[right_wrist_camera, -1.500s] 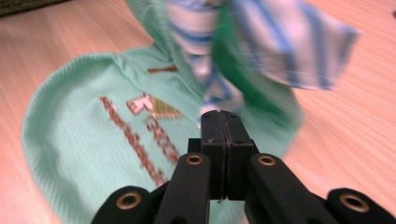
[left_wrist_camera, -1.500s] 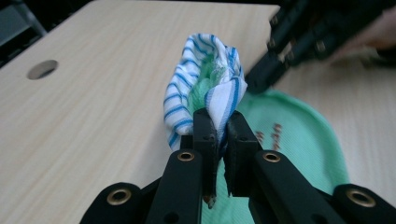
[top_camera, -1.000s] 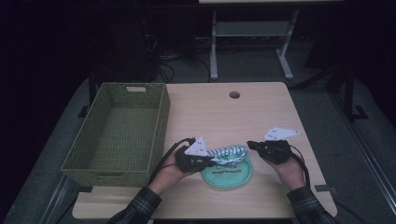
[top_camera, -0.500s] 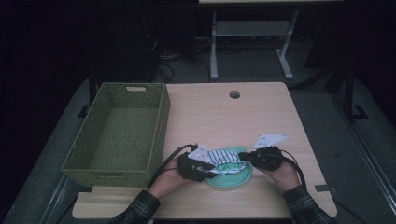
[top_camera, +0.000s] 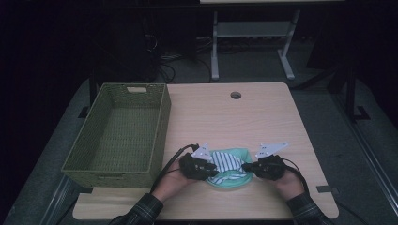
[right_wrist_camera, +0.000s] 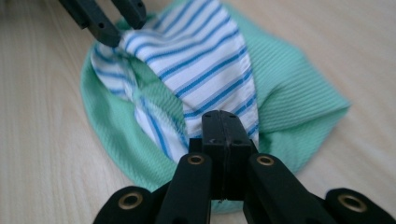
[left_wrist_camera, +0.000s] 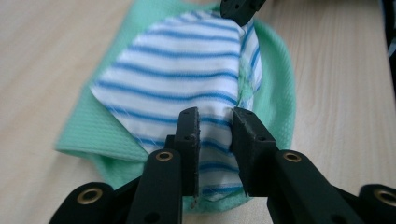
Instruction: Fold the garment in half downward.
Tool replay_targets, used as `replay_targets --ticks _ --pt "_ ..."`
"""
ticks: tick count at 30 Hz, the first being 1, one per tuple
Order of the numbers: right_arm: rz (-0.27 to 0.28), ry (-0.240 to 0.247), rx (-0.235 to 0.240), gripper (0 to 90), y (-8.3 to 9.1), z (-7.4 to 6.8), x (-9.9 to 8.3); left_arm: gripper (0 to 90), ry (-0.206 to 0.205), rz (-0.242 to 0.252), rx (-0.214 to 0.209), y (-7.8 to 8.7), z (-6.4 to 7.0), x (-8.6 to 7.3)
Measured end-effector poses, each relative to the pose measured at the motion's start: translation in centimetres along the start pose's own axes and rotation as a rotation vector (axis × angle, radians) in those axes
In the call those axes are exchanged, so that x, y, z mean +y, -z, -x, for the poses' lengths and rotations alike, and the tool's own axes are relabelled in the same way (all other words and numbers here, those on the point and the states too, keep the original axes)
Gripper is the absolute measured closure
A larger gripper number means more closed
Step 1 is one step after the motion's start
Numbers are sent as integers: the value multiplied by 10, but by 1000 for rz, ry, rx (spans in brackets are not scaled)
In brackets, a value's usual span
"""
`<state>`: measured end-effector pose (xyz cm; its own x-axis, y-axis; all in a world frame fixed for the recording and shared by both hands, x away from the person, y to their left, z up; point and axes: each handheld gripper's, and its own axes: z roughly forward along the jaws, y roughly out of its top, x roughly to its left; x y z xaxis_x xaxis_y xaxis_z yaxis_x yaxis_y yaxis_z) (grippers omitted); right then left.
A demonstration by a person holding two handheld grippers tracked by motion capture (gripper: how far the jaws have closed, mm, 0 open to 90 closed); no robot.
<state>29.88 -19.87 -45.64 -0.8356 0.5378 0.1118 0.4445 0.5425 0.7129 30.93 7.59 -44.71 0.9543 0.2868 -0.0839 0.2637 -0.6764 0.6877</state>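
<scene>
High view: both grippers (top_camera: 212, 167) (top_camera: 248, 167) on striped cloth (top_camera: 229, 161)

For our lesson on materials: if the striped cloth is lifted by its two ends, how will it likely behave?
The striped cloth looks thin and already creases between the left claw and right claw, so it would probably sag. It seems light. Lying loose on the green cloth, it may drag that along.

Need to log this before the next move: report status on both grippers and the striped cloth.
Left gripper open, jaws astride striped cloth edge. Right gripper shut on striped cloth. Striped cloth lies on green cloth. Wicker basket off to left, nothing blocking.
</scene>
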Motion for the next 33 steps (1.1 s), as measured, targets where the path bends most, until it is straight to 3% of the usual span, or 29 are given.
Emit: replay_targets --ticks 4,8,10,11,12,18,25,33 --pt "-62 20 4 900 -9 -6 -5 748 -37 -67 6 -8 2 -2" --pt "-59 10 31 900 -7 -10 -8 760 -19 -71 22 -9 1 -3" --pt "-58 14 36 900 -6 -12 -8 761 -35 -89 32 -8 -3 -2" --pt "-49 24 37 900 -6 -12 -8 760 -20 -76 41 -8 -3 -2" --pt "-43 20 36 900 -5 -12 -7 760 -37 -96 47 -7 -5 -1" --pt "25 19 12 900 8 -5 1 772 14 -58 48 -2 -11 -1" --pt "43 15 -36 900 10 17 18 883 74 19 24 12 -2 5" --pt "45 9 -50 900 -5 38 36 889 77 22 4 13 10 7"
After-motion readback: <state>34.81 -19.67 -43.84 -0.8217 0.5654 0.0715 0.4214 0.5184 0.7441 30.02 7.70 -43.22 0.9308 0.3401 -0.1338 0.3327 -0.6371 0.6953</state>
